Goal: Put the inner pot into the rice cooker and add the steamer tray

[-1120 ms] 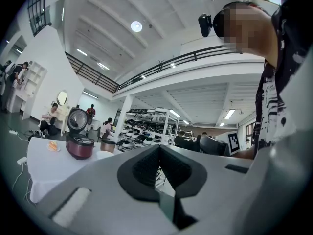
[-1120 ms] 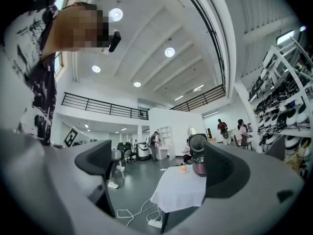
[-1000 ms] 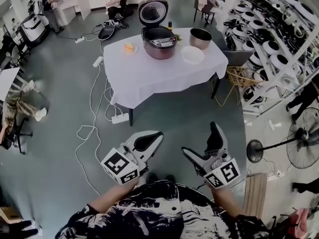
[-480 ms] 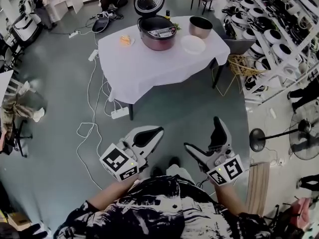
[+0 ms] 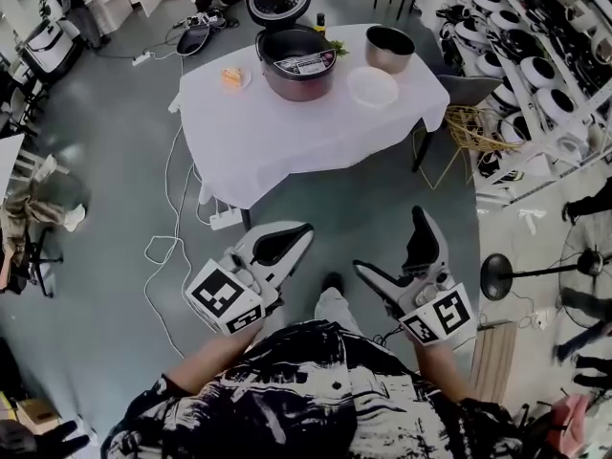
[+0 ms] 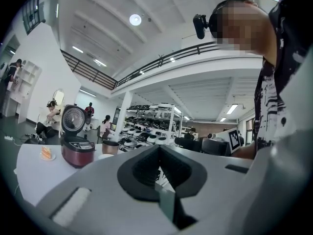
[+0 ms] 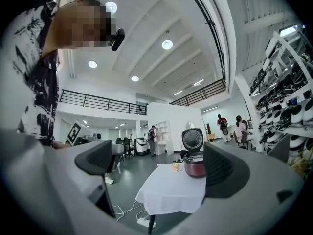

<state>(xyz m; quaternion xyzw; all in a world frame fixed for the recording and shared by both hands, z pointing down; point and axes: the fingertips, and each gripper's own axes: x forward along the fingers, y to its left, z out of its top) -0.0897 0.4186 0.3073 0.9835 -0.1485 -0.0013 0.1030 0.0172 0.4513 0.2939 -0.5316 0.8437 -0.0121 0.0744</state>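
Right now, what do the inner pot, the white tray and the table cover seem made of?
Inner pot: probably metal, coppery sheen outside, dark inside. White tray: matte, possibly plastic; too small to tell. Table cover: white cloth, draping in folds over the edges.

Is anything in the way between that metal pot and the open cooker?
Nothing visible. The inner pot stands just right of the rice cooker, whose lid is up; the steamer tray lies nearer the person, off that path.

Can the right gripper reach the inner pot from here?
Probably not yet: the right gripper is open but well short of the table where the inner pot stands. Only open floor lies between.
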